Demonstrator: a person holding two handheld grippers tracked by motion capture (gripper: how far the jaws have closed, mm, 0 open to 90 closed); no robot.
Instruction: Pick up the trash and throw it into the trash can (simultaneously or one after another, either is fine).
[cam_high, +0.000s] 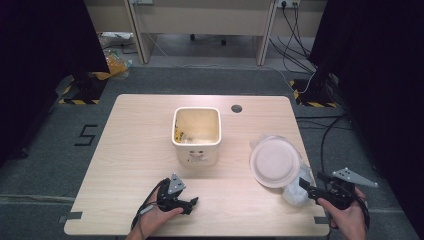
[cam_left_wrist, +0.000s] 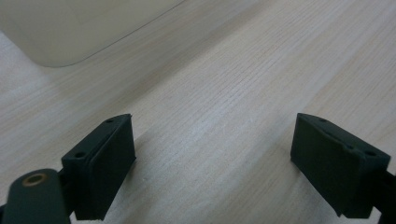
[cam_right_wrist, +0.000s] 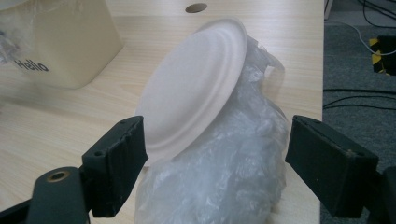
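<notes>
Toward the lower right of the high view, a round white paper plate (cam_high: 274, 161) leans tilted on a crumpled clear plastic bag (cam_high: 295, 192), right of the cream square plastic bin (cam_high: 196, 135). Both look light; the plate seems stiff but bendable, the film soft and slippery, so its bunched lower end probably offers the surest hold. Right gripper (cam_right_wrist: 215, 164) is released, jaws straddling the bag. Left gripper (cam_left_wrist: 212, 161) rests released over bare wooden table (cam_left_wrist: 243, 84).

The plate (cam_right_wrist: 196, 84) hides much of the crumpled plastic bag (cam_right_wrist: 224, 172) beneath.
</notes>
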